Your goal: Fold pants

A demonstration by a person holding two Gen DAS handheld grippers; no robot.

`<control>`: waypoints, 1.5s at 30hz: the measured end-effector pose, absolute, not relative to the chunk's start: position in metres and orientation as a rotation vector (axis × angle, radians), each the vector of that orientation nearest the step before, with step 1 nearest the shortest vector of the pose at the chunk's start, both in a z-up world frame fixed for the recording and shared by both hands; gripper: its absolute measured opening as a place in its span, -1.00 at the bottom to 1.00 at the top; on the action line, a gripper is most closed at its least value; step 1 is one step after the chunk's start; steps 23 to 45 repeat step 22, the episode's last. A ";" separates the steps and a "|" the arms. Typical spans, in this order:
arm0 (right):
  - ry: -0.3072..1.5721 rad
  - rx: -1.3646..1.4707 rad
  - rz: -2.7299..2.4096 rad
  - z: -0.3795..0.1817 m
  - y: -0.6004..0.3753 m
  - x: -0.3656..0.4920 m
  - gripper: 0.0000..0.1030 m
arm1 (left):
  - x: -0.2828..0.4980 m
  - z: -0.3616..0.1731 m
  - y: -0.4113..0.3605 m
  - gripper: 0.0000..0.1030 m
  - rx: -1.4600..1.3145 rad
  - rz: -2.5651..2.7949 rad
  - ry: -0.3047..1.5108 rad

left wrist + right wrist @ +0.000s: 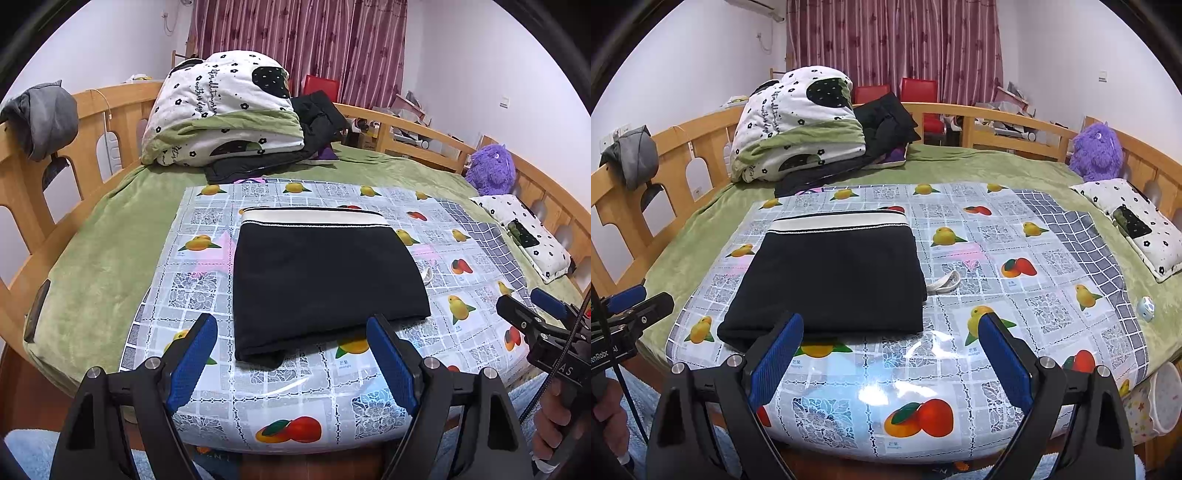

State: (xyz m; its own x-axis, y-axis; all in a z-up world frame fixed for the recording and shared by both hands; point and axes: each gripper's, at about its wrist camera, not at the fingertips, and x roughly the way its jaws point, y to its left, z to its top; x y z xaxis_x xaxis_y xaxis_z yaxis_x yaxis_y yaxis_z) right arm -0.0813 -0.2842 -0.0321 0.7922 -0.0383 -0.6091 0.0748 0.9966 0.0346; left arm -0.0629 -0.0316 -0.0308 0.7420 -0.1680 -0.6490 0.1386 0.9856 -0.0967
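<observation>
Left gripper (291,334) hung with jaws wide apart and empty at the bottom of the left wrist view, just short of the near hem of the black pants (325,273), which lay folded in a flat rectangle at centre frame on the fruit-print cloth (461,306) over the bed. Soft, light, floppy fabric by the look of it; the doubled near edge seemed the best hold.

Right gripper (890,332) gaped just as empty low in the right wrist view, the pants (834,273) sitting centre-left, white waistband (838,221) farthest away.
</observation>
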 end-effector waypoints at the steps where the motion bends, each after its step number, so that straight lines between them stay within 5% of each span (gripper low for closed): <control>1: 0.653 0.057 -0.061 -0.032 -0.284 -0.081 0.83 | -0.063 -0.031 -0.032 0.59 -0.043 -0.169 0.716; 45: 0.642 0.042 -0.059 -0.033 -0.282 -0.084 0.83 | -0.065 -0.030 -0.032 0.60 -0.047 -0.193 0.694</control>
